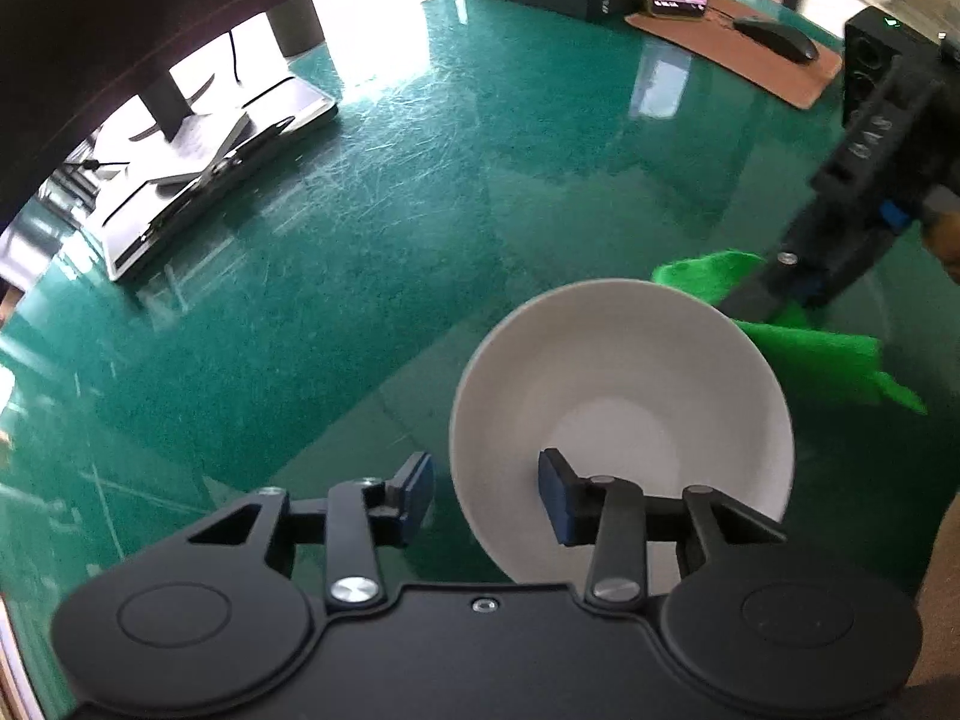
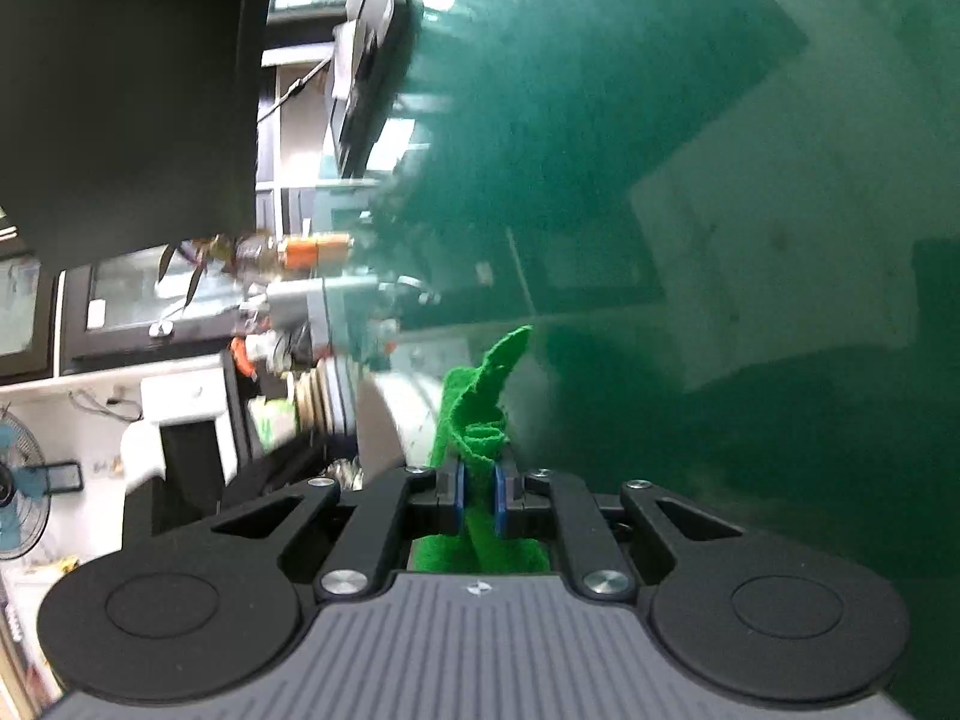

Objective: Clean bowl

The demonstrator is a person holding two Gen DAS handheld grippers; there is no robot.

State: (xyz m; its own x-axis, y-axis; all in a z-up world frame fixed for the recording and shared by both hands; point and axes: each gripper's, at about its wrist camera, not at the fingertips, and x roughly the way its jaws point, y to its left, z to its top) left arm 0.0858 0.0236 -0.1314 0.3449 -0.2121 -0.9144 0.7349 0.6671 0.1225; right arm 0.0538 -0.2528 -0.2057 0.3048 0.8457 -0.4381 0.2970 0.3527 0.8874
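Green worktop [image 1: 372, 228], glossy and scratched; white bowl [image 1: 618, 396] sits toward its near edge, tilted, mouth turned to the left wrist camera. Left hand-held gripper [image 1: 486, 495] straddles the bowl's near rim, one pad inside, one outside, a gap showing at both: not clamped as far as I can tell. Judgement: it should pinch the rim firmly before any wiping, or the bowl will skid. Right hand-held gripper [image 2: 478, 501] is clenched on a bright green cloth [image 2: 474, 414], just behind the bowl's far rim. Best to bring the cloth over the rim and sweep the inside wall in circles. Hard to read: right view is motion-blurred, bowl there only a pale smear; any dirt inside not visible.
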